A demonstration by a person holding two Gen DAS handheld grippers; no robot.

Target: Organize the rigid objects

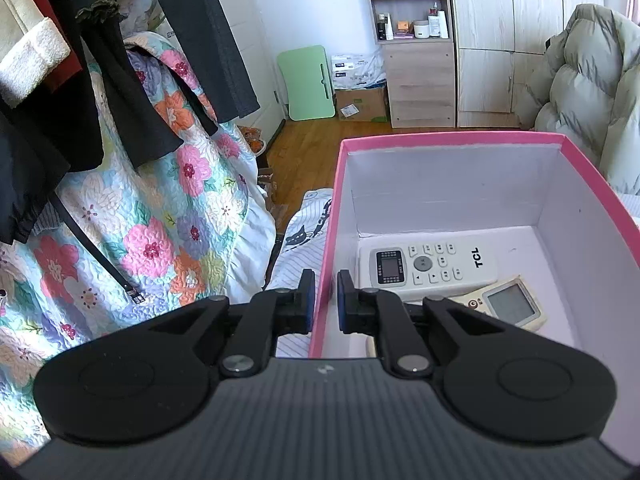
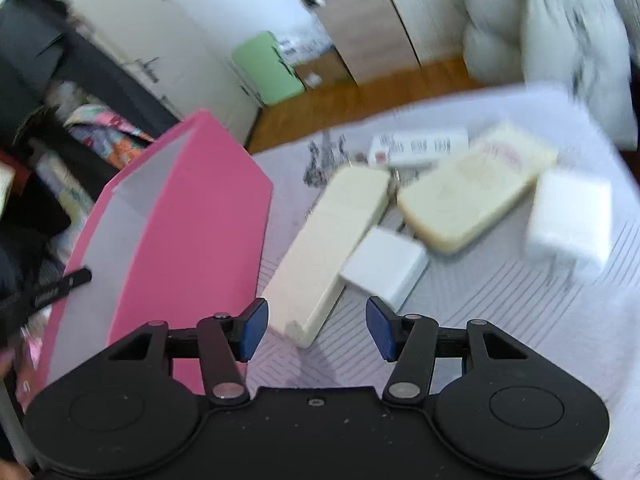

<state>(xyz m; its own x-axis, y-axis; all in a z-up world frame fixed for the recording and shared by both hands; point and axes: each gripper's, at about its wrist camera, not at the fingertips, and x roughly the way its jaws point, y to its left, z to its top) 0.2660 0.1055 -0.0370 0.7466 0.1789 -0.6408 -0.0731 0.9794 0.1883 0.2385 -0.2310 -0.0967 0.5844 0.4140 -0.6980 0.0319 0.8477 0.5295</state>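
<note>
left hand-held gripper (image 1: pixel 323 300) angled downward, jaws nearly closed, right hand-held gripper (image 2: pixel 317 328) angled downward, jaws apart, empty

Bright daylight – left view sharp, right view motion-blurred.

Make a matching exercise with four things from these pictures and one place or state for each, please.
Things:
1. TCL remote
2. left gripper
3. right gripper
4. long cream remote

Places or states:
a. open, holding nothing
b. lying on the striped bedsheet, outside the box
c. lying inside the pink box
d. closed on the box wall

Pairs: 1-c, 2-d, 3-a, 4-b
</note>
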